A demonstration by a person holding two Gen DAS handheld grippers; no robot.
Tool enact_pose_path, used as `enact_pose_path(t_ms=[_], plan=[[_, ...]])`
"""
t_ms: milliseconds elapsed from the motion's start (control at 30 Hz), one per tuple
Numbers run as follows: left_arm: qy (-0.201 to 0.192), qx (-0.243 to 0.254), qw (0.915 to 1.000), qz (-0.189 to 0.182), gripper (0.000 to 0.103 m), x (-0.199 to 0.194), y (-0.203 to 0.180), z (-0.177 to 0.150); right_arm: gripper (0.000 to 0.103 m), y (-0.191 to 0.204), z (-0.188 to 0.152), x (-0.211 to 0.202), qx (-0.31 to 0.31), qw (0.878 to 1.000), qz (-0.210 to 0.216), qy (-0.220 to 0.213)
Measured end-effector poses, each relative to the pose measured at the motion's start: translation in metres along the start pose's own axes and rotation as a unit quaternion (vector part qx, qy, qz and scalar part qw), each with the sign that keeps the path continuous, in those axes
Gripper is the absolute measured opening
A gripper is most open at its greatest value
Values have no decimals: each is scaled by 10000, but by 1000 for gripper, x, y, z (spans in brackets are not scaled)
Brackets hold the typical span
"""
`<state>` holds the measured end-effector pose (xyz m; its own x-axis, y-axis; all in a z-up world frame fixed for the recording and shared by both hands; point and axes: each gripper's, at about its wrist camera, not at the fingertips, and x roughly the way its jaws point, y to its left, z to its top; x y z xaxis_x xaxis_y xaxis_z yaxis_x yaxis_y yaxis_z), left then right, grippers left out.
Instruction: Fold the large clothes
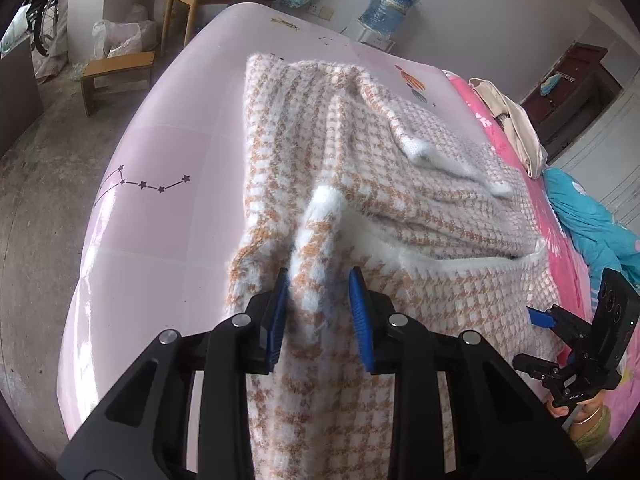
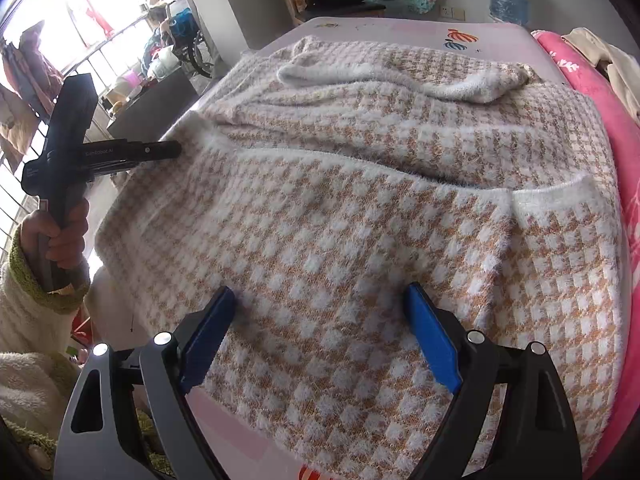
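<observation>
Two grippers: both in view, one in each of the person's hands.
Sweater [image 2: 360, 208]: a fuzzy orange-and-white houndstooth knit, spread over the pink board [image 1: 160, 216] that lies on the bed; its white-cuffed sleeves are folded across the far part of the body.
Left gripper [image 1: 320, 312]: its blue fingers [image 1: 278, 320] pinch a raised ridge of the sweater's near left edge, and the fabric between them stands up in a fold.
Right gripper [image 2: 320, 340]: its fingers [image 2: 432, 344] are spread wide, low over the near hem, with the knit lying flat between them; I cannot tell whether they touch it.
Left hand [image 2: 60, 236]: seen from the right wrist camera, wrapped around the gripper handle, with a cream fleece sleeve and green cuff.
Bed: pink bedding [image 1: 568, 264] runs along the board's right side, with a blue garment [image 1: 592, 224] lying on it.
Background: a wooden stool [image 1: 116, 76] stands on the concrete floor to the left.
</observation>
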<state>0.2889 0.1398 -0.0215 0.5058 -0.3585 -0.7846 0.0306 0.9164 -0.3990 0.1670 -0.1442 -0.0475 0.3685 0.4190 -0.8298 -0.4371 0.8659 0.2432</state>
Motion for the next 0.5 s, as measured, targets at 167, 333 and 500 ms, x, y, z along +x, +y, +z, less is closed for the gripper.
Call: enact_pose_path(t_ms=[167, 333, 500], plan=[[155, 500, 9967, 623, 27, 1, -22, -11, 84, 0, 0, 0, 8, 10000, -3, -21], [208, 906, 9844, 1496, 28, 10, -42, -19, 84, -4, -3, -11, 130, 9999, -12, -74], [137, 1146, 9747, 1915, 29, 15, -57, -24, 84, -37, -15, -55, 606, 9968, -197, -490]])
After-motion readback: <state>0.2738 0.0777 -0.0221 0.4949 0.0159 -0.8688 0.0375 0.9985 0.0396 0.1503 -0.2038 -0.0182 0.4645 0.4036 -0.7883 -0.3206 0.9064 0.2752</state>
